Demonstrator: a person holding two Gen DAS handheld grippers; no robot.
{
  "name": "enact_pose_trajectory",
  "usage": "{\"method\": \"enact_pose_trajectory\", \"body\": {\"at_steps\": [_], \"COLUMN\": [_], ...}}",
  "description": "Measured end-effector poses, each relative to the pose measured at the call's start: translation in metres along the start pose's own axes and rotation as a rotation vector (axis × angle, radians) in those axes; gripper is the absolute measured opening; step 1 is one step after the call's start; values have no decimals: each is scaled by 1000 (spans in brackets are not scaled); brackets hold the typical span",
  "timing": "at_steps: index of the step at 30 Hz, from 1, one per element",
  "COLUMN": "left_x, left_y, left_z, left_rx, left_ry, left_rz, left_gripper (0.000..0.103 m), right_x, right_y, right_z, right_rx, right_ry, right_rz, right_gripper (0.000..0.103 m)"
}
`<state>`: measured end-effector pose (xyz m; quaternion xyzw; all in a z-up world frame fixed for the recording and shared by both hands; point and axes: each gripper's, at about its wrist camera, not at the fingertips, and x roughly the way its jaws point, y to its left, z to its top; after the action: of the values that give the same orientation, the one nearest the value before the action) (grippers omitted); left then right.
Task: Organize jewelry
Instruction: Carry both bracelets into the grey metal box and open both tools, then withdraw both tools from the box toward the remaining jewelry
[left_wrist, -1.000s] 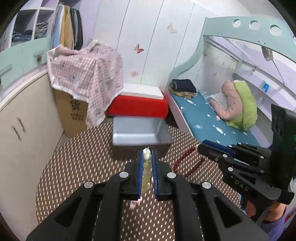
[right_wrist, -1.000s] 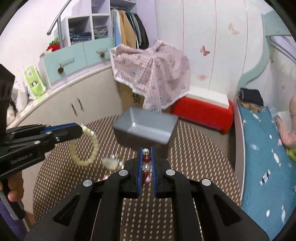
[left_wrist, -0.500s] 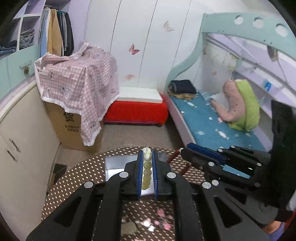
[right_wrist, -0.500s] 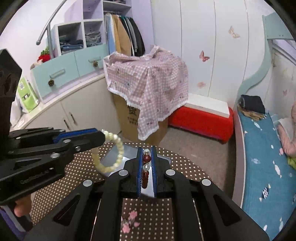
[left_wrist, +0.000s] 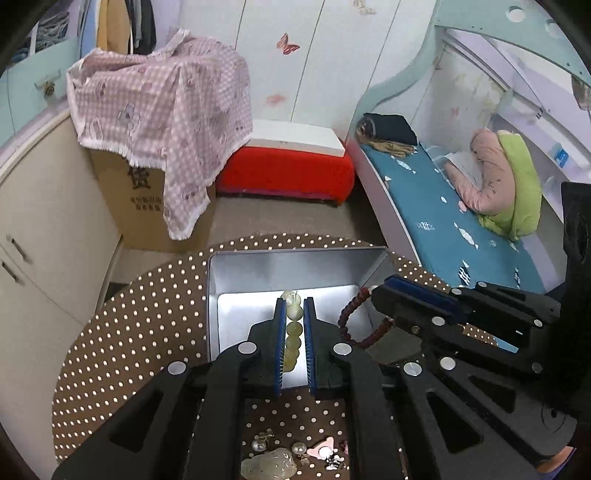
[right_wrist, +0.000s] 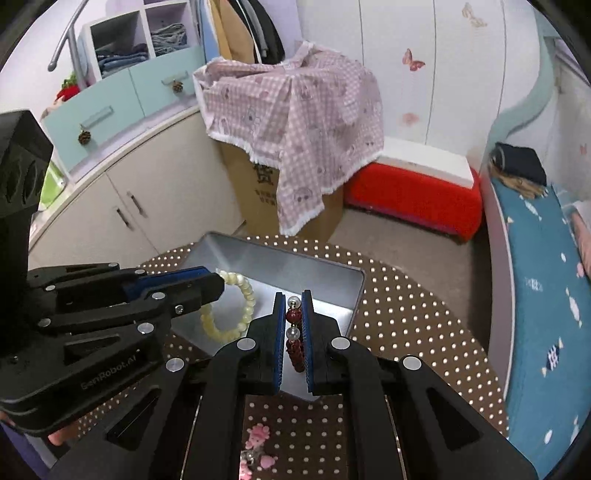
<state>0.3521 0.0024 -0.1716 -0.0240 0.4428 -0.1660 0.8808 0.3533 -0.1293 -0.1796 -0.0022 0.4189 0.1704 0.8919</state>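
Observation:
My left gripper (left_wrist: 294, 306) is shut on a pale cream bead bracelet (left_wrist: 291, 336) and holds it over the open silver tin box (left_wrist: 258, 269). The same bracelet hangs as a loop in the right wrist view (right_wrist: 236, 306) from the left gripper (right_wrist: 218, 286). My right gripper (right_wrist: 293, 299) is shut on a dark red bead bracelet (right_wrist: 294, 347) with white pearls, also above the silver tin box (right_wrist: 325, 280). In the left wrist view the red bracelet (left_wrist: 351, 314) dangles from the right gripper (left_wrist: 380, 291) at the box's right wall.
The box sits on a round brown table with white dots (left_wrist: 147, 317). Small loose jewelry, a pale jade piece (left_wrist: 269, 467) and pink charms (right_wrist: 258, 435) lie near the table's front edge. A bed (left_wrist: 443, 206), a red stool (left_wrist: 284, 170) and a cloth-covered carton (left_wrist: 147, 155) stand beyond.
Both grippers have moved forward and tilted down, so the open box now lies directly under the two held bracelets. Both stay shut on their bracelets.

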Motion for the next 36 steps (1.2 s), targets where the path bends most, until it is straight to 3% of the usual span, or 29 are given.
{"method": "enact_pose_trajectory", "body": {"at_steps": [10, 13, 18, 19, 20, 22, 30, 36], "left_x": [8, 4, -11, -16, -23, -35, -94, -119], "left_y": [5, 6, 4, 4, 4, 4, 4, 1], "left_z": [-5, -6, -8, -8, -9, -11, -41, -72], "left_rx": [-7, -11, -12, -15, -20, -29, -51, -59], "left_ry": [28, 17, -7, -18, -33, -55, -177, -218], "left_rz": [21, 32, 34, 38, 38, 40, 94, 148], "left_gripper": [10, 30, 41, 42, 45, 49, 70, 74], "right_x": [6, 4, -12, -17, -23, -37, -99, -135], "right_y": [-8, -10, -10, -8, -8, -6, 4, 12], "right_z": [-12, -15, -15, -14, -14, -14, -26, -49], "right_rx": [30, 44, 54, 54, 54, 55, 35, 33], "right_ry": [36, 42, 21, 13, 2, -33, -130, -192], "right_rz": [0, 4, 7, 5, 3, -1, -23, -70], "right_gripper": [11, 11, 14, 20, 35, 51, 53, 60]}}
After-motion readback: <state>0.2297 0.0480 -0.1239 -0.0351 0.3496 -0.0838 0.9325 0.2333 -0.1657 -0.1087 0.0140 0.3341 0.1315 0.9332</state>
